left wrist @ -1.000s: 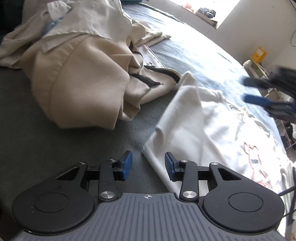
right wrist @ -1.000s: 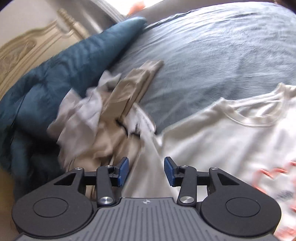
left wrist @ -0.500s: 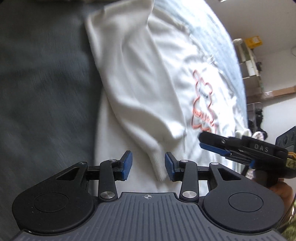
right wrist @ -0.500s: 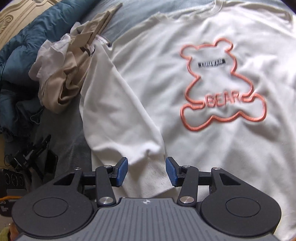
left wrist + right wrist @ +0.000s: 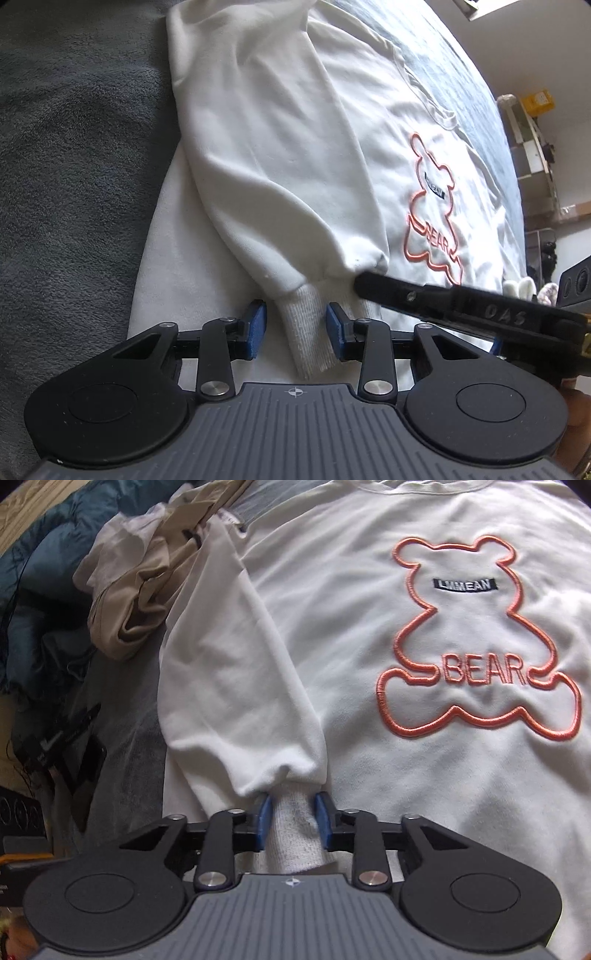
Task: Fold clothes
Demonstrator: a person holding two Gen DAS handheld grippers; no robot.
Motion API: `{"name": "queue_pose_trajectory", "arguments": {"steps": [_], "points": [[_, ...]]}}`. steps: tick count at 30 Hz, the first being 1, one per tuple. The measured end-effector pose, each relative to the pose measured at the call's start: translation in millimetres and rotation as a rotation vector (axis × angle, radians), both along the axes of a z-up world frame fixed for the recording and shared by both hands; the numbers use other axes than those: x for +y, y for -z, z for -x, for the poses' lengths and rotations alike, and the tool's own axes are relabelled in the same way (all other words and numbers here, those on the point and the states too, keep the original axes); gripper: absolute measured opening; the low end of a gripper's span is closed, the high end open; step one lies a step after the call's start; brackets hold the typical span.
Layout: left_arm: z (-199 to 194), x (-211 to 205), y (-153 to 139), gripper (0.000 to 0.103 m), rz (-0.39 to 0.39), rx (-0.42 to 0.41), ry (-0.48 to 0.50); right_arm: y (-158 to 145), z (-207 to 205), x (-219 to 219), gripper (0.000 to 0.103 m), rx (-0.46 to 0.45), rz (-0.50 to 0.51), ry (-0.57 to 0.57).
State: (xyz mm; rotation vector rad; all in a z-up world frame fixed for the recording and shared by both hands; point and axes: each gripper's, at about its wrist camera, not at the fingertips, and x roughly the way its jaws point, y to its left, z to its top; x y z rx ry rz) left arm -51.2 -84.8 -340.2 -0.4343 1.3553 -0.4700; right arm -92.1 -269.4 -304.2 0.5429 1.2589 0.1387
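The white sweatshirt [image 5: 351,635] lies face-up on the bed, its sleeve [image 5: 236,686] running toward 11 o'clock, ribbed cuff [image 5: 295,834] between the right hand-held gripper's [image 5: 293,821] nearly closed pads, left hand-held gripper [image 5: 295,330] spread beside.

— What crowds the right gripper [image 5: 291,821]?
— The ribbed cuff [image 5: 295,834] fills the gap between its pads; ahead-left sits a heap of beige clothes [image 5: 136,587].
— And the left gripper [image 5: 295,334]?
— Open grey blanket [image 5: 66,177] to its left; the right gripper's finger [image 5: 406,295] crosses just ahead-right.
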Motion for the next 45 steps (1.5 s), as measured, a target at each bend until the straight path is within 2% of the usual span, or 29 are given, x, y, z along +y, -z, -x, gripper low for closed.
{"name": "queue_pose_trajectory", "arguments": {"steps": [2,3,6,9,14,21,34,45], "points": [[2,0,0,0.025,-0.007,-0.013,-0.009,-4,5,-2,0.009,-0.003,0.014,-0.004],[3,0,0,0.017,-0.009,-0.023,-0.010,-7,8,-3,0.008,-0.005,0.019,-0.003],[7,-4,-6,0.005,-0.002,-0.057,0.007,-16,18,-8,0.006,-0.009,0.035,-0.002],[15,-9,-17,0.003,0.006,-0.094,0.033,-25,29,-12,0.005,-0.014,0.050,0.000],[29,-18,-29,0.003,0.036,-0.111,0.082,-39,46,-20,0.005,-0.019,0.077,0.003],[55,-24,-37,0.003,0.058,-0.091,0.136,-51,75,-12,0.005,0.033,0.116,-0.044],[92,8,-31,0.003,0.012,0.018,0.088,-41,96,32,0.005,0.112,0.098,-0.169],[97,40,-26,0.003,-0.054,0.032,0.063,-27,100,67,0.005,0.156,0.074,-0.274]]}}
